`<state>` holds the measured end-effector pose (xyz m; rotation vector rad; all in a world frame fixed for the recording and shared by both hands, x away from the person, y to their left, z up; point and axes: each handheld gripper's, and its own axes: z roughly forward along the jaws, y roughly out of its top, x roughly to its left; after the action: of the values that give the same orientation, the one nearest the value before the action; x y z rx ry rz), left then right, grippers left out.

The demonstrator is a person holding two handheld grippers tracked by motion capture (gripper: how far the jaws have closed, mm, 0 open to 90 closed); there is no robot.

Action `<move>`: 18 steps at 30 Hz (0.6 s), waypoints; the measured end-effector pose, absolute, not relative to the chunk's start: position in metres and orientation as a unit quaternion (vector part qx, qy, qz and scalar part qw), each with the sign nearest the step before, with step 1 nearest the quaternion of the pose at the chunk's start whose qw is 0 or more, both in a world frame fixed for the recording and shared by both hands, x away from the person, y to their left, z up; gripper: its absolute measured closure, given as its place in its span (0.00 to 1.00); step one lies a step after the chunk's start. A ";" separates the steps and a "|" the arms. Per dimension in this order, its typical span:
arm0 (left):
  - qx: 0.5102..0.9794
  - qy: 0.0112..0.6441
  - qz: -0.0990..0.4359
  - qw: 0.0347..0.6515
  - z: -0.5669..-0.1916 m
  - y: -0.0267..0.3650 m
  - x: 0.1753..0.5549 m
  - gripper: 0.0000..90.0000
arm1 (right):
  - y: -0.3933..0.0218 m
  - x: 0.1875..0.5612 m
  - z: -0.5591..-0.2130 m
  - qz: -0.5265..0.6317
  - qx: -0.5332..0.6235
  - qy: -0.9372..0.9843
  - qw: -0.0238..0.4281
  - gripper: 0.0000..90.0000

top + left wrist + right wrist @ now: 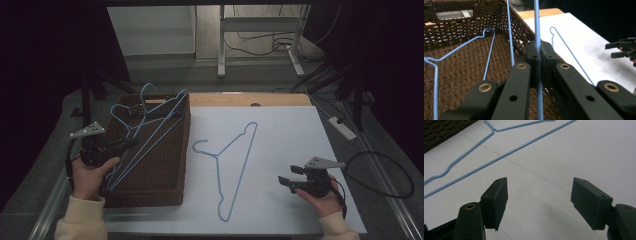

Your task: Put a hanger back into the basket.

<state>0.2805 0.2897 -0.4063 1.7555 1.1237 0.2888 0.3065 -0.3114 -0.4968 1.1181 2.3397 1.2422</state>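
Observation:
A light blue wire hanger (pixel 150 135) leans over the brown wicker basket (pixel 160 185) at the left of the table. My left gripper (pixel 131 142) is shut on this hanger's long wire (pixel 538 30), which runs straight up between the black pads (pixel 533 57). A second blue hanger (pixel 459 50) lies inside the basket. Another blue hanger (pixel 232 165) lies flat on the white sheet (pixel 280 135) in the middle; its wires (pixel 499 155) cross the top of the right gripper view. My right gripper (pixel 284 181) hovers open at the right, jaws wide apart, nothing between them.
A white power strip (pixel 342 128) and black cables (pixel 380 175) lie past the table's right edge. A table frame's white legs (pixel 260 40) stand at the back. The wooden table edge (pixel 250 99) shows behind the white sheet.

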 end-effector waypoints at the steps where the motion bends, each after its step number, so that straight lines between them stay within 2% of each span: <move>1: 0.727 0.465 0.120 0.491 -0.408 0.290 0.281 0.96 | -0.311 0.306 -0.497 0.428 0.384 0.807 0.134 0.34; 9: 0.736 0.486 0.112 0.458 -0.420 0.301 0.296 0.96 | -0.313 0.305 -0.495 0.434 0.382 0.804 0.136 0.34; 18: 0.749 0.491 0.077 0.438 -0.438 0.307 0.310 0.96 | -0.312 0.305 -0.495 0.432 0.385 0.804 0.136 0.34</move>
<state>0.3104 0.3068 -0.4376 1.8630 1.2196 0.1903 0.3053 -0.3124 -0.4954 1.1141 2.3298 1.2513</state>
